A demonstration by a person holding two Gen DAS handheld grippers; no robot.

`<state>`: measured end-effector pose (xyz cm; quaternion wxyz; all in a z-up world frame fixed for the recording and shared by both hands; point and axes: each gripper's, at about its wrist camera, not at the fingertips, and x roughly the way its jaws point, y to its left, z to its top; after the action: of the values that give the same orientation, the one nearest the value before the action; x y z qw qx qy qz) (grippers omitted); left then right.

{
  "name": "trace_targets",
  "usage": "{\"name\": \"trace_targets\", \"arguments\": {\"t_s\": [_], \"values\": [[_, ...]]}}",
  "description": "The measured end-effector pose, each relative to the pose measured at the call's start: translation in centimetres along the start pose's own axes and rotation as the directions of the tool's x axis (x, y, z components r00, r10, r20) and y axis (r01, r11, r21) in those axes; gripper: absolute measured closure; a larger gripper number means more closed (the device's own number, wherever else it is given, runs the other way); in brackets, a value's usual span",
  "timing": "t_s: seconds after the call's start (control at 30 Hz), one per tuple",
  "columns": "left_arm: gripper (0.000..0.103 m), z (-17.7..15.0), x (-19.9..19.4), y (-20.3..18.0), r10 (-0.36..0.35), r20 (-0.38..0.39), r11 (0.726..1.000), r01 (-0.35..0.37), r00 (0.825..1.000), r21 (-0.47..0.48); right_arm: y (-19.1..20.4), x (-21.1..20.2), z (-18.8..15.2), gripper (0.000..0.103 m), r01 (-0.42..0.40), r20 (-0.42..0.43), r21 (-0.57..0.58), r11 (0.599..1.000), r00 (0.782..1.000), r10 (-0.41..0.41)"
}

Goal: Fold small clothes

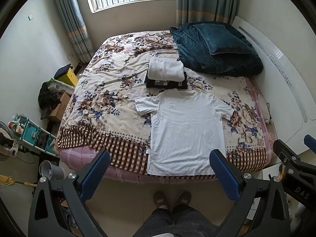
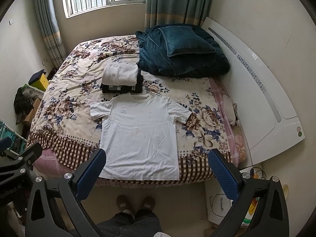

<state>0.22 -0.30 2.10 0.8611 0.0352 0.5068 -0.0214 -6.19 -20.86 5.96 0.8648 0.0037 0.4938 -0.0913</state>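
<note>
A white short-sleeved T-shirt (image 1: pixel 185 132) (image 2: pixel 140 136) lies flat and spread out, front up, near the front edge of the bed, with its hem toward me. Behind its collar sits a stack of folded clothes (image 1: pixel 165 73) (image 2: pixel 121 79), a white piece on top of dark ones. My left gripper (image 1: pixel 160 158) hangs open above the bed's front edge, its blue pads on either side of the shirt's hem, touching nothing. My right gripper (image 2: pixel 158 158) is open too, held high over the same edge, empty. Part of the right gripper (image 1: pixel 296 164) shows in the left wrist view.
The bed carries a floral blanket (image 1: pixel 110 90) (image 2: pixel 65 98) with a checked border. A dark teal quilt and pillow (image 1: pixel 215 47) (image 2: pixel 181 49) are piled at the back right. A white headboard (image 2: pixel 256 90) stands right. Boxes and a rack (image 1: pixel 35 132) crowd the left floor. The person's slippered feet (image 1: pixel 171 199) stand before the bed.
</note>
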Motion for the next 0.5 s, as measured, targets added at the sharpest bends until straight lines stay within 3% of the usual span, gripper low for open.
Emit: {"name": "trace_targets", "arguments": {"t_s": [0.5], "values": [[0.000,0.48,0.10,0.11,0.001,0.009,1.000,-0.001,1.000,-0.002,-0.59,-0.66,0.78,0.000,-0.006,0.013,-0.002,1.000,1.000,0.006]]}}
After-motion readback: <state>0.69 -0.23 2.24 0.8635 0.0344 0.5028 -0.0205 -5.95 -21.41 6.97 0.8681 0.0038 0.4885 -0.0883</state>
